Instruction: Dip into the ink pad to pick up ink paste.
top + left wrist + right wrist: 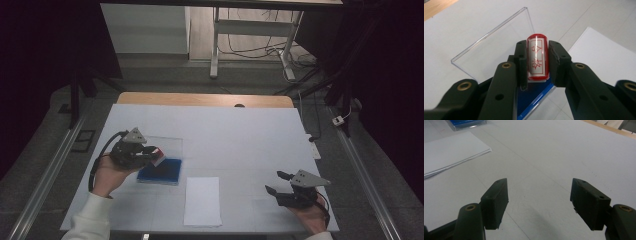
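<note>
The red stamp (pixel 537 58) sits tight between the left gripper (pixel 537 62) jaws, above the blue ink pad (pixel 160 171). Keep it flat, carry it to the paper (pixel 202 201), and press straight down. The right gripper (pixel 539 202) jaws are wide apart, holding nothing.

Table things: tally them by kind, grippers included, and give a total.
Stamp: 1
Ink pad case with clear lid: 1
Paper stack: 1
Grippers: 2, left gripper shut on the stamp, right gripper open
Total: 5
</note>
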A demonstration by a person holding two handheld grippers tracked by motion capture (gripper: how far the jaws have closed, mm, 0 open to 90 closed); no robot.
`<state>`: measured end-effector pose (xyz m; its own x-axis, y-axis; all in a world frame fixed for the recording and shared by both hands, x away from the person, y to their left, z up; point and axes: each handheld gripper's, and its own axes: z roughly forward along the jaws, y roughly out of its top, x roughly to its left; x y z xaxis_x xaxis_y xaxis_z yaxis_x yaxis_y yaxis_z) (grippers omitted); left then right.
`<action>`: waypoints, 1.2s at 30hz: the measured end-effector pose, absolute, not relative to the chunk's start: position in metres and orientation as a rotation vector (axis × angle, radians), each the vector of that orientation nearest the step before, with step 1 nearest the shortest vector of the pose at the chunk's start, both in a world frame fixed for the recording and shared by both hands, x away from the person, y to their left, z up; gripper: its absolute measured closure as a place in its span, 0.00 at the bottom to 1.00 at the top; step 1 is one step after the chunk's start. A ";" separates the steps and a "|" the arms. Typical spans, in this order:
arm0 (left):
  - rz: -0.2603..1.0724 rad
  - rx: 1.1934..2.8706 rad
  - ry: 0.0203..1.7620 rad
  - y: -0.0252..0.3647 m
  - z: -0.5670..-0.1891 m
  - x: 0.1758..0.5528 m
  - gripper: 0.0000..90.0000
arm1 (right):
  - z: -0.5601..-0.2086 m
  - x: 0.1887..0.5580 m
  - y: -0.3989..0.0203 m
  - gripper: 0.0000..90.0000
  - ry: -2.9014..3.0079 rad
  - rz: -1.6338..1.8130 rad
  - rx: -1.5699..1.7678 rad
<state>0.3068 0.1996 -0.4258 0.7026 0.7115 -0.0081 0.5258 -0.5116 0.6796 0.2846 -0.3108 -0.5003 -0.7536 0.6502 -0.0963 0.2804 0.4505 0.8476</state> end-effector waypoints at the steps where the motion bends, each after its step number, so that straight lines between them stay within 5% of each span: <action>1: 0.357 2.240 0.941 0.199 -0.427 0.308 0.78 | -0.500 0.285 -0.311 0.34 2.297 1.228 0.782; 36: 0.283 2.405 0.998 0.184 -0.469 0.329 0.78 | -0.504 0.284 -0.311 0.34 2.314 1.209 0.782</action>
<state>0.3291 0.1842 -0.4686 0.7073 0.7069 -0.0053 0.5990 -0.5954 0.5354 0.2842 -0.3108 -0.5035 -0.7569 0.6459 -0.0992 0.2874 0.4654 0.8371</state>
